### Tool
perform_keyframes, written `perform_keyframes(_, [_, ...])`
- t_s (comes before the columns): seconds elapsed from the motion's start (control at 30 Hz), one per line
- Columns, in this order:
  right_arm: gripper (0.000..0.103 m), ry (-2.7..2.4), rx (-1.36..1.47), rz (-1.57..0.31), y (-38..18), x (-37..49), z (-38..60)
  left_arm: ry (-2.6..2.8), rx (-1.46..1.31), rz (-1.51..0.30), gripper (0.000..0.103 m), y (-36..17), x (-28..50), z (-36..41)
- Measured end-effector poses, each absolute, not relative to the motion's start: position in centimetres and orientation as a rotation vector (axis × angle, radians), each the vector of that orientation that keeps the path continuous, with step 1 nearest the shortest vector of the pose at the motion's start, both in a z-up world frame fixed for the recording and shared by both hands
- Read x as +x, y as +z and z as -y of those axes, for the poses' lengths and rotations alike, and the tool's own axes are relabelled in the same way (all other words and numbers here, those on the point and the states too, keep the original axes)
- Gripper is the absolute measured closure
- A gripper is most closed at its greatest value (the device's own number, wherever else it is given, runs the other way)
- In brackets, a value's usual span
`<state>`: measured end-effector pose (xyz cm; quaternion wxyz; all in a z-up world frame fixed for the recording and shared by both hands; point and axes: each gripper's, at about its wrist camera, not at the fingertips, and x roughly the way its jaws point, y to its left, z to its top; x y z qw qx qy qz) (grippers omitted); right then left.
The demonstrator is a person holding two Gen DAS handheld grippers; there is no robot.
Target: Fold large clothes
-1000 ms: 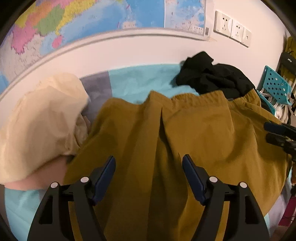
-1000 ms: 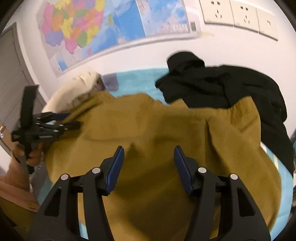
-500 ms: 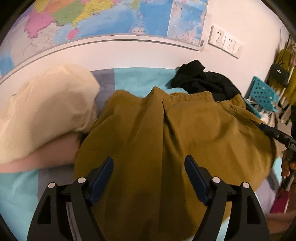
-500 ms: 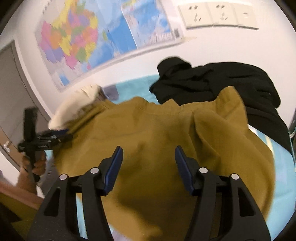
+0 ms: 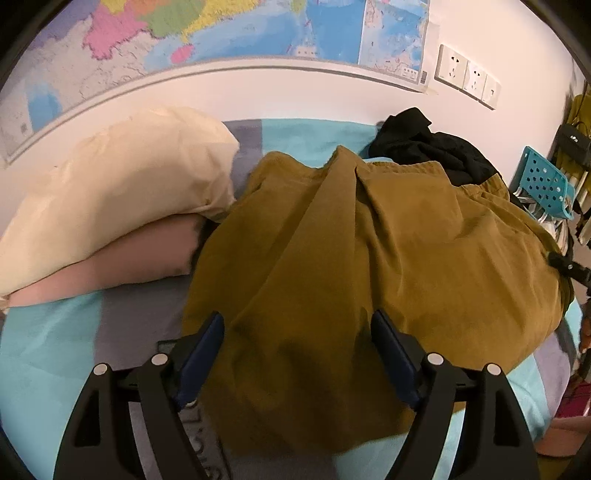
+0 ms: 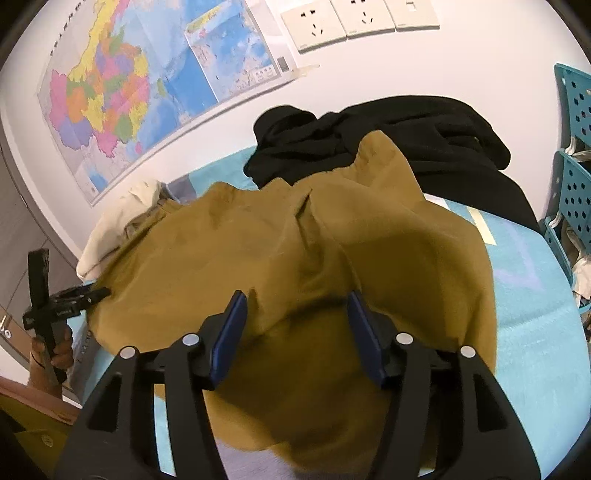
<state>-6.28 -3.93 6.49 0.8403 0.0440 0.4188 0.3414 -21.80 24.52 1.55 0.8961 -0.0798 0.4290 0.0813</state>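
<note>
Nearest, the left gripper (image 5: 297, 354) hangs over the near edge of the mustard garment (image 5: 369, 258); its jaws have just been opening and now stand wide, with cloth under them but nothing gripped. The right gripper (image 6: 295, 328) is about half open above the same garment, and its pads do not press on anything. The garment lies spread and wrinkled on the turquoise bed (image 5: 48, 350). Left of it rests a cream pillow (image 5: 122, 184), touching its edge. Behind, black clothes (image 6: 388, 136) lie against the wall, partly under the garment. On the wall hang a map (image 6: 122, 92) and sockets (image 6: 354, 14)
</note>
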Motion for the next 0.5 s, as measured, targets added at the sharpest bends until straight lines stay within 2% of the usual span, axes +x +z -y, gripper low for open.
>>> perform_keyframes(0.27, [0.043,0.811,0.114,-0.834,9.0,-10.6,4.8,0.203,-0.154,-0.859,0.019,2.6,-25.4,-24.0])
perform_keyframes(0.5, [0.046,0.751,0.131,-0.93,5.5,-10.5,4.5,0.183,-0.305,-0.92,0.02,0.1,-26.9,-25.9])
